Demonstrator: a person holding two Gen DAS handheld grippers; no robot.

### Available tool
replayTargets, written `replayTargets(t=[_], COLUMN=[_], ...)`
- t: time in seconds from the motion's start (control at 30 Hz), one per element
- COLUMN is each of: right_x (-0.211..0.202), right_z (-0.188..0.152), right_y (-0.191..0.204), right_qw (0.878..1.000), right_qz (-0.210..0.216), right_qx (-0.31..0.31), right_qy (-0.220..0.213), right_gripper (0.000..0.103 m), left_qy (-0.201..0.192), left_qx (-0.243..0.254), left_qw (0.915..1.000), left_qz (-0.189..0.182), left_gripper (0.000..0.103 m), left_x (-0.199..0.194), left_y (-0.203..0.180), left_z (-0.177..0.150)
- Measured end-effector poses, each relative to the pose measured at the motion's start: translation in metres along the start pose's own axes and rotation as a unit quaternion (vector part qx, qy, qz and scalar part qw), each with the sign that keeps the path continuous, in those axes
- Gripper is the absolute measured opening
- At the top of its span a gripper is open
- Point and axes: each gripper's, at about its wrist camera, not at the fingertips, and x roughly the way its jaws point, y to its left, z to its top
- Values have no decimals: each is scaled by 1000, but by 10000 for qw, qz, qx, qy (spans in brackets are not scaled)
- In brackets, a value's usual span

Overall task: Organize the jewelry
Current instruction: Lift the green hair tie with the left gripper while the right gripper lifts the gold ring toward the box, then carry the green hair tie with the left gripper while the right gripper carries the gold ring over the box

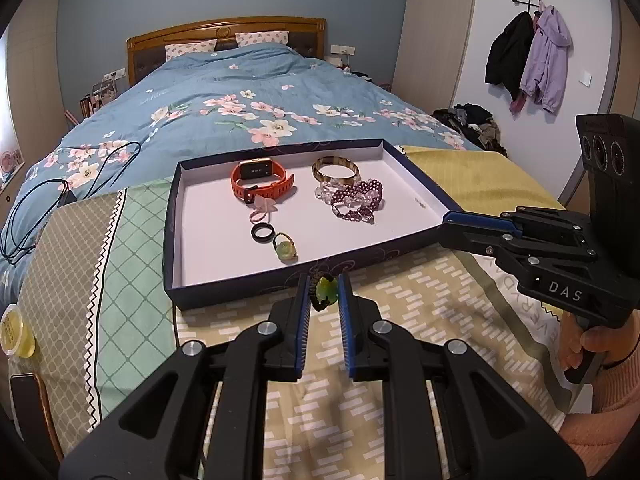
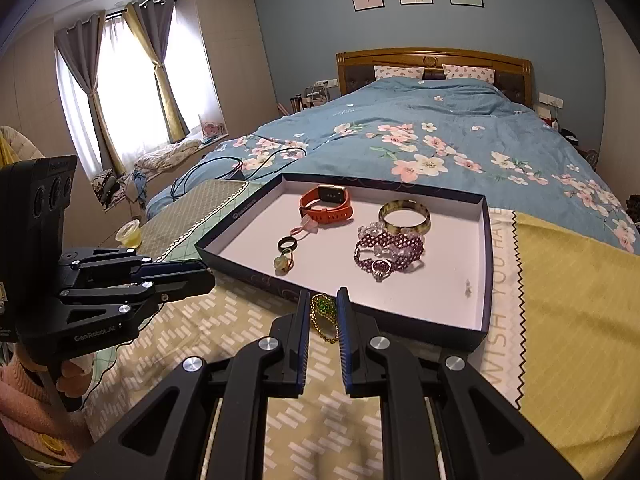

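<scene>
Both tools loaded, the tray straight ahead of each

Left wrist view: the left tool (image 1: 324,294) pinches a green stone charm (image 1: 325,297) on dark cord, its tips just short of the tray (image 1: 240,292) near wall. The green ring (image 1: 285,249) lies directly beyond in the tray, so this arm looks nearer that row. The right tool (image 1: 450,222) reaches the tray's right corner, its grip unclear from here. Right wrist view: the right tool (image 2: 323,300) nips a green pendant (image 2: 323,307), its gold bead chain (image 2: 328,334) dangling below. The purple bracelets (image 2: 390,250) lie ahead, slightly right.
</scene>
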Motion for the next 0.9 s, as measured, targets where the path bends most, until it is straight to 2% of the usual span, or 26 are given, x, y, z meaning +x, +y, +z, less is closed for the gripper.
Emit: replayTargets(t=[0.9], right_x=[7], right_z=[17], right_y=[-9], right_qw=[9999], right_qz=[-59], right_qx=[-9], right_qy=[-96], right_gripper=[12], left_qy=[-189], left_qx=[3], left_qw=[9998], left_qz=[113], left_gripper=[14], left_x=[2], left_y=[2], left_z=[19])
